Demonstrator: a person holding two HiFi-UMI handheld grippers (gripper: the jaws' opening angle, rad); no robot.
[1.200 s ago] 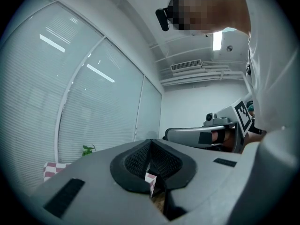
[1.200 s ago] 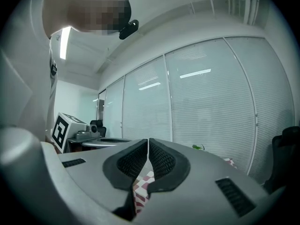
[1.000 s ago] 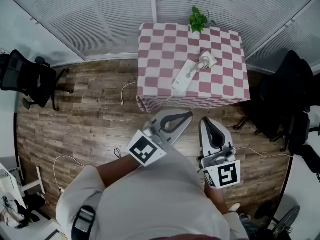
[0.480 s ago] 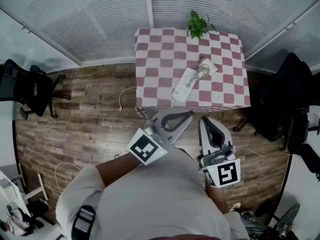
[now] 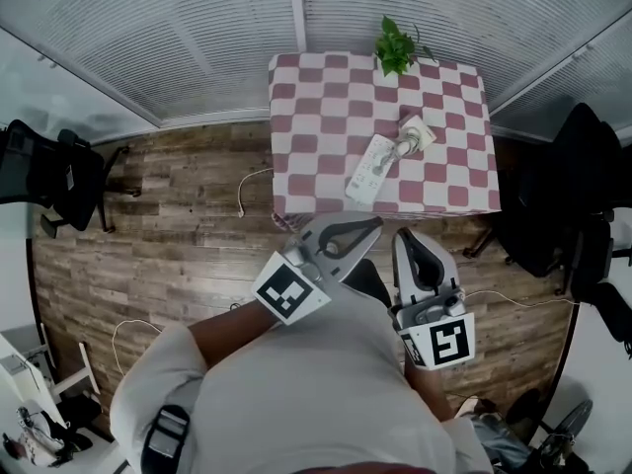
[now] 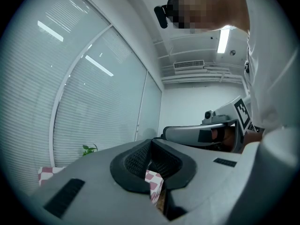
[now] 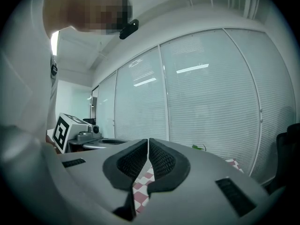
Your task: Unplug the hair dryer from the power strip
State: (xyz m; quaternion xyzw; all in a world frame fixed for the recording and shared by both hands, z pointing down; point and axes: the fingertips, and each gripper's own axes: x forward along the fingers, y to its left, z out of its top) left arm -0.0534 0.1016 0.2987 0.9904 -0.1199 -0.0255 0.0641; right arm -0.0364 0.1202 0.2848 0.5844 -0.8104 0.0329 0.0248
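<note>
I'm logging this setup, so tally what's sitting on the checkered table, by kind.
Plant: 1
Power strip: 1
Small white device by the strip's far end, too small to identify: 1
Total: 3

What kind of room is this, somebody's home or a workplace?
Most likely a workplace, an office or lab room. Black swivel office chairs stand on the wood floor, full-height slatted blinds run along two sides, and strip lights hang overhead.
</note>
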